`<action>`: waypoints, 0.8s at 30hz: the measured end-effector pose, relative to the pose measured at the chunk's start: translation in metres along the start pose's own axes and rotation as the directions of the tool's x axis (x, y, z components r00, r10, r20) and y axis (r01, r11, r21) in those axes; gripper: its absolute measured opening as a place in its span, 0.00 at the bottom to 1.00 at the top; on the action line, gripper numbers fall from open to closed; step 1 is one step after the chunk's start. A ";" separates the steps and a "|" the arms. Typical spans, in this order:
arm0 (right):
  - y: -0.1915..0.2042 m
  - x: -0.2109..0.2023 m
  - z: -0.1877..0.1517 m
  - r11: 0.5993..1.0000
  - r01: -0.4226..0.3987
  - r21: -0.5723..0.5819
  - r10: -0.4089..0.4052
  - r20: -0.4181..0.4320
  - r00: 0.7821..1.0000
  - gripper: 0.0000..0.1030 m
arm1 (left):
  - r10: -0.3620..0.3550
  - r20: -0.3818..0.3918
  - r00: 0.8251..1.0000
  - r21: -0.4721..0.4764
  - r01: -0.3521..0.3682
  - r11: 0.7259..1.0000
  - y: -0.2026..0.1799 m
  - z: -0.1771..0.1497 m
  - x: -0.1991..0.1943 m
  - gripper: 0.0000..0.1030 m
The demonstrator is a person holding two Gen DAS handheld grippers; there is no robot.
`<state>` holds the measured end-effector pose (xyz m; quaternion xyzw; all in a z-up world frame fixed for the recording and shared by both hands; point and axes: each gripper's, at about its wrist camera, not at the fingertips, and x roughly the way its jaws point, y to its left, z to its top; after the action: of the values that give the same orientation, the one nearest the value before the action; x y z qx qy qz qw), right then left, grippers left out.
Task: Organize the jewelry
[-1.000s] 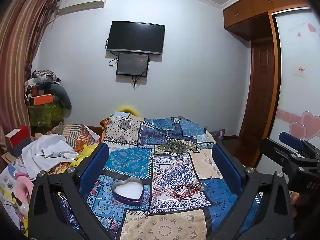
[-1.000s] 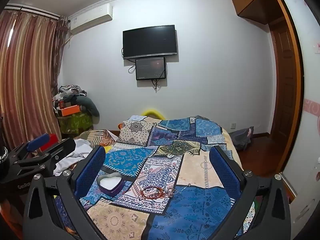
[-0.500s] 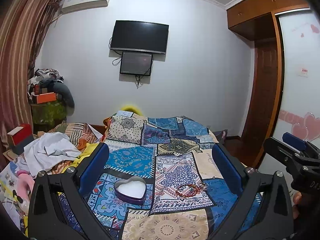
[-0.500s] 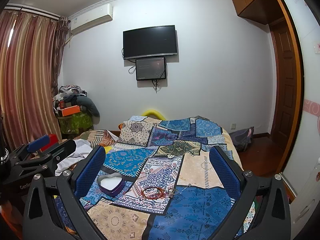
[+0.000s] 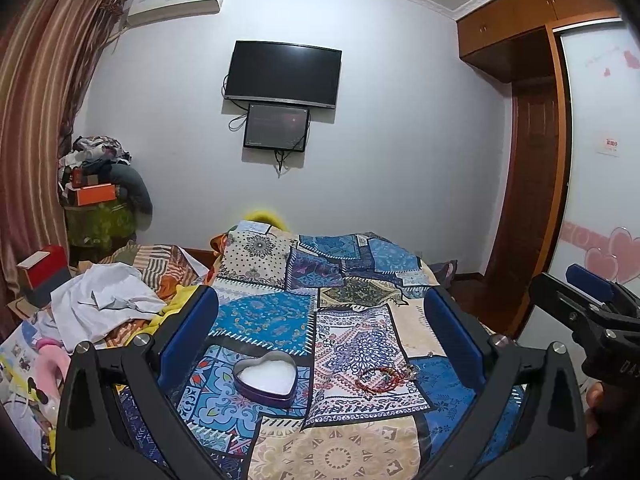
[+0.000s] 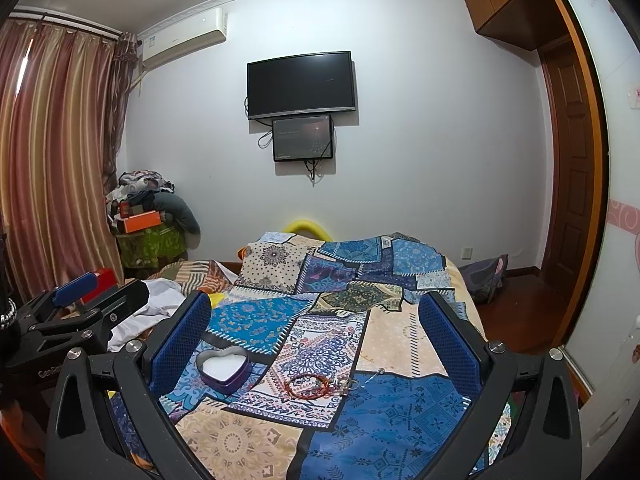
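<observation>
A purple heart-shaped tin (image 5: 265, 376) (image 6: 224, 368) with a white lining lies open on the patchwork bedspread (image 5: 344, 452) (image 6: 396, 336). To its right lies a small heap of jewelry: a red beaded bracelet (image 5: 380, 380) (image 6: 308, 386) and silvery pieces (image 6: 346, 386). My left gripper (image 5: 322, 324) is open and held above the bed, nothing between its blue pads. My right gripper (image 6: 316, 326) is open too, with nothing in it. Each gripper shows at the edge of the other's view.
Crumpled white cloth (image 5: 100, 304) and striped fabric lie on the bed's left side. A pile of clothes and an orange box (image 6: 140, 220) stand in the left corner by the curtain. A television (image 5: 282, 72) hangs on the far wall. A wardrobe and door stand to the right.
Both views have shifted slightly; the left view has moved a little so the tin and bracelet sit more to the right. Both grippers remain open.
</observation>
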<state>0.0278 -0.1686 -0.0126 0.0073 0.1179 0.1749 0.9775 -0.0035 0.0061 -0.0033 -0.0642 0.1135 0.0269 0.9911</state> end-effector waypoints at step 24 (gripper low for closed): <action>-0.001 0.001 0.001 1.000 0.000 -0.003 0.000 -0.004 1.000 1.00 | 0.005 0.007 1.000 0.010 -0.005 1.000 -0.004 0.003 -0.002 1.00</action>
<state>0.0290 -0.1690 -0.0119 0.0055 0.1197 0.1751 0.9772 -0.0048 0.0028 0.0003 -0.0590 0.1106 0.0291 0.9917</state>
